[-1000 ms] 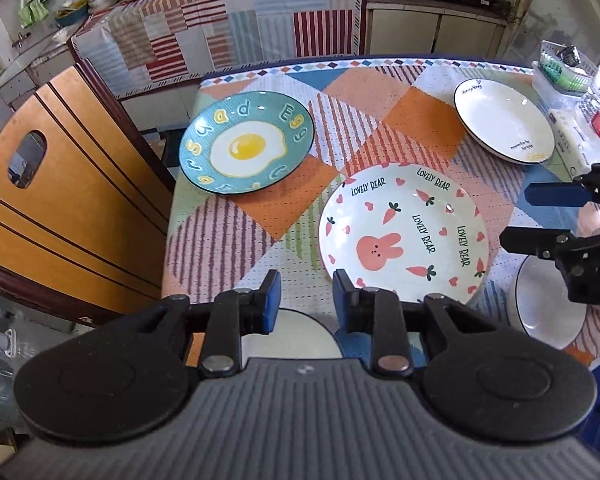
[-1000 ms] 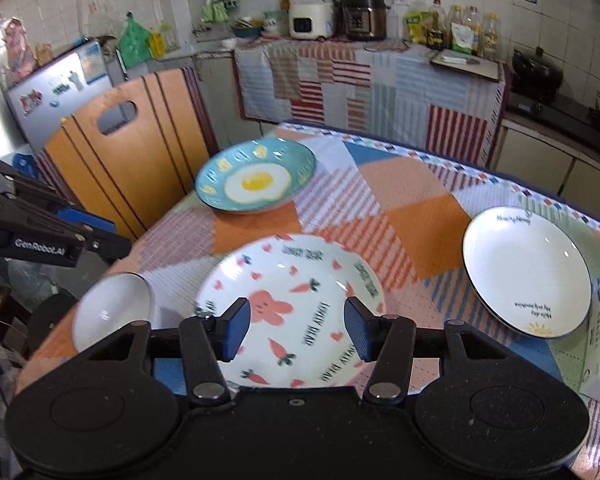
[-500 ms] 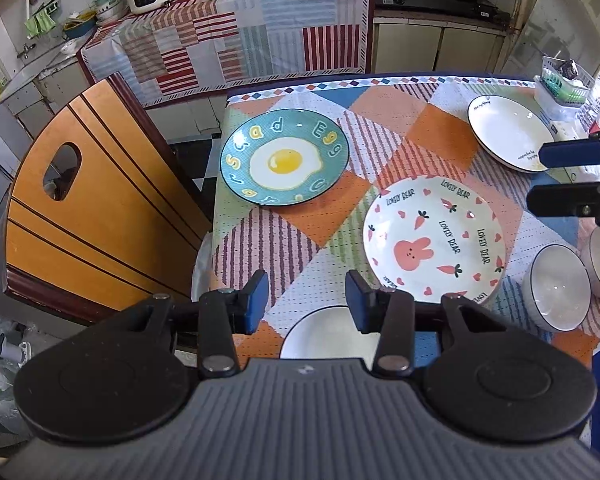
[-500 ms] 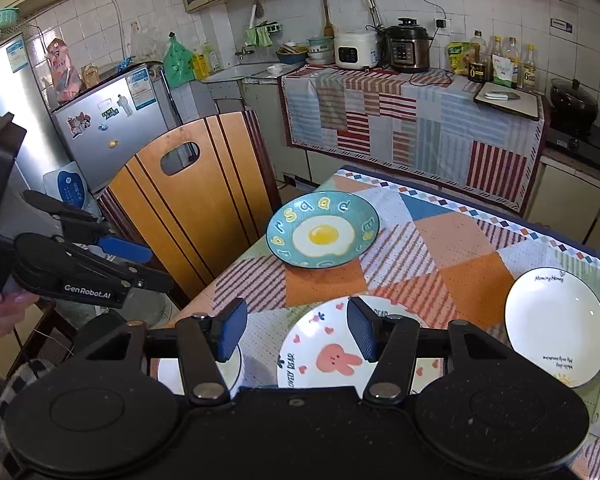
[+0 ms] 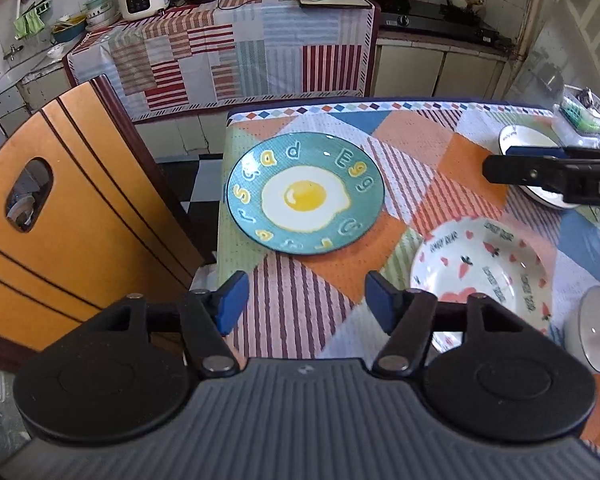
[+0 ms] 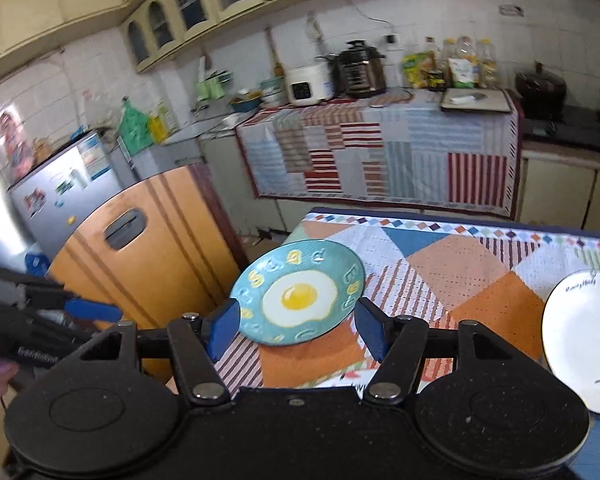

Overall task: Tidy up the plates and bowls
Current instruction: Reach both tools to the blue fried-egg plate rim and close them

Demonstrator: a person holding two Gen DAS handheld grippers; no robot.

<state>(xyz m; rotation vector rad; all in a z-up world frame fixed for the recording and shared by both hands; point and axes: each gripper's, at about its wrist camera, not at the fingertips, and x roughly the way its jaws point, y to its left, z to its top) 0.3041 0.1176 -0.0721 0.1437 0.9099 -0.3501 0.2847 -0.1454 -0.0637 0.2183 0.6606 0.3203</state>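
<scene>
While both units are hovering above the patchwork tablecloth [image 5: 416,136], the teal fried-egg plate [image 5: 305,193] is lying flat near the table's left edge, raised letters ringing its rim. The rabbit-and-carrot plate [image 5: 485,256] is sitting just beside it, a white bowl [image 5: 598,328] further right, and a plain white plate [image 6: 584,340] well apart. The left gripper [image 5: 304,304] is opening its jaws, nothing between its blue pads [image 5: 230,300]. The right gripper [image 6: 294,330] is likewise opening, empty.
</scene>
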